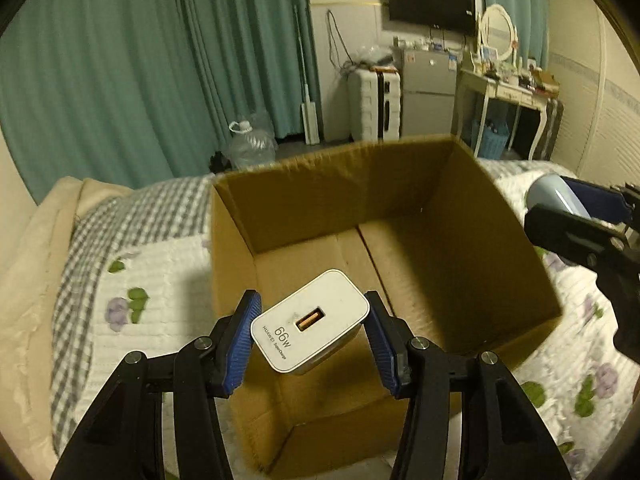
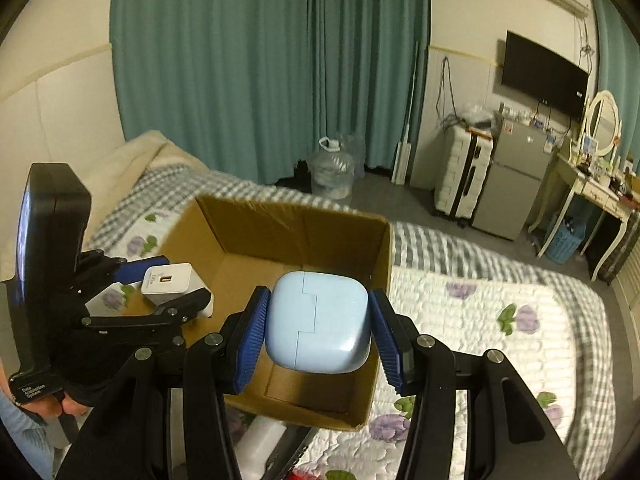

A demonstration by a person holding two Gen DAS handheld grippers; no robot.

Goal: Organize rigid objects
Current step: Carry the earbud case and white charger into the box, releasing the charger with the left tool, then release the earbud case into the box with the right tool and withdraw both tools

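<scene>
1. the left tool gripped a white charger between its blue pads, holding it above the near left part of an open cardboard box that sat on a quilted bed.
2. the right tool was clamped on a pale blue case, held over the near right of the same box.
3. the box floor looked bare, so both items appeared yet to be dropped in.
4. to do the step well, each tool would likely need to lower inside the walls before releasing, and the two should keep well apart, charger to the left and case to the right.
5. a release from up high could let the hard items bounce or knock together.
</scene>
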